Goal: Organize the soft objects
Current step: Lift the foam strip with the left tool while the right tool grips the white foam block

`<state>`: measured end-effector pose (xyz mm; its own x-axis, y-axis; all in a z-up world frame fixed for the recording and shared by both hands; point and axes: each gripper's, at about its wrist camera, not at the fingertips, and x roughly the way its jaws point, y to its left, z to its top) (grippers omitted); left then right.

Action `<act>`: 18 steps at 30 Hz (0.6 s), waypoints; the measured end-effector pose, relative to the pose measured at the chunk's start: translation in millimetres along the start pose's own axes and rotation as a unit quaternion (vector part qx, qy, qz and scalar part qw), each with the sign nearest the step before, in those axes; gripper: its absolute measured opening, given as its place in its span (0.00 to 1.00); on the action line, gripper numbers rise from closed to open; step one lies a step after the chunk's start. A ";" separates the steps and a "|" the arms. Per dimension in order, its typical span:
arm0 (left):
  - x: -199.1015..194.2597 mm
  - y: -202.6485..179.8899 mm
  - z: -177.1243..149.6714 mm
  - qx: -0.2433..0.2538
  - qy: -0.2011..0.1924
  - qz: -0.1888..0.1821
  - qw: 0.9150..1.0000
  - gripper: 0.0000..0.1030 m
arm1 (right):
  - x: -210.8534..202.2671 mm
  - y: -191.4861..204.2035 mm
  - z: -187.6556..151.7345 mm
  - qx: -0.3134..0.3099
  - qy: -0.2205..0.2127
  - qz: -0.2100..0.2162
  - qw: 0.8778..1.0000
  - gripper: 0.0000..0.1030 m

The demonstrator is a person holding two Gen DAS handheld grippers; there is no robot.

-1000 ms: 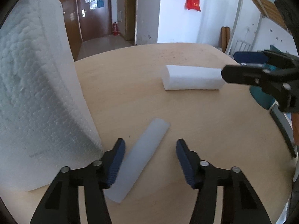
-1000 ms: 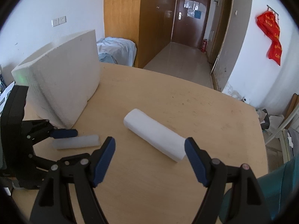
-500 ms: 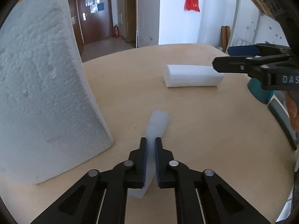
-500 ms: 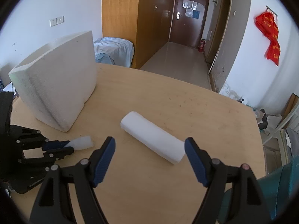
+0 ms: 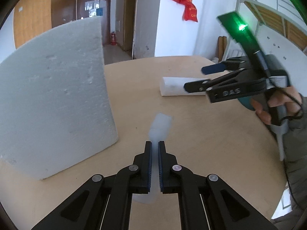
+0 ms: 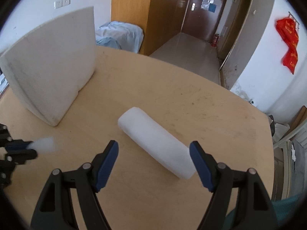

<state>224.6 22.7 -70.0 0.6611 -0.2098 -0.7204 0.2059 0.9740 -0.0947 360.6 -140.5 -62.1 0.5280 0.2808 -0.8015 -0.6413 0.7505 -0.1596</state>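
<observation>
Pinching the thin foam strip point(image 5: 160, 125) beside the big foam block point(image 5: 53, 95), the left tool point(image 5: 155, 147) frees it for sorting, while the right tool point(image 6: 153, 147) hangs spread over the foam roll point(image 6: 155, 140).

Round wooden table point(image 6: 172, 95), pale top w/ small dark specks. Brown door point(image 6: 205, 9) at 12 o'clock down a hallway, papers & a blue sheet stuck on it; red fire extinguisher point(image 6: 215, 40) on the floor just right of it. Wooden wardrobe point(image 6: 138, 13) at 11 o'clock, w/ a pale blue cloth-covered heap point(image 6: 120, 36) at its foot, behind the table edge. Wall switches point(image 6: 61, 3) at 10 o'clock. Red hanging decoration point(image 6: 289, 44) on the white wall at 2 o'clock. In the left wrist view, metal bunk-bed frame point(image 5: 268, 9) w/ wood slats at 1 o'clock.
</observation>
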 end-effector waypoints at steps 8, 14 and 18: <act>-10.0 3.6 -2.3 -0.005 -0.003 -0.017 1.000 0.06 | 21.6 9.0 3.1 -0.060 0.031 -0.011 0.998 0.78; -19.4 5.3 -5.3 -0.012 -0.003 -0.021 1.000 0.06 | 37.0 -1.6 -0.3 -0.052 0.048 -0.008 0.997 0.78; -17.1 6.3 -4.4 -0.018 -0.004 -0.021 1.000 0.06 | 31.6 -4.9 -2.1 -0.016 0.053 0.011 0.998 0.75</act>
<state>211.5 32.8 -61.4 0.6576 -0.2518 -0.7101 0.2081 0.9665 -0.1500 379.3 -136.6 -87.9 0.4521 0.2312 -0.8615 -0.6713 0.7241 -0.1580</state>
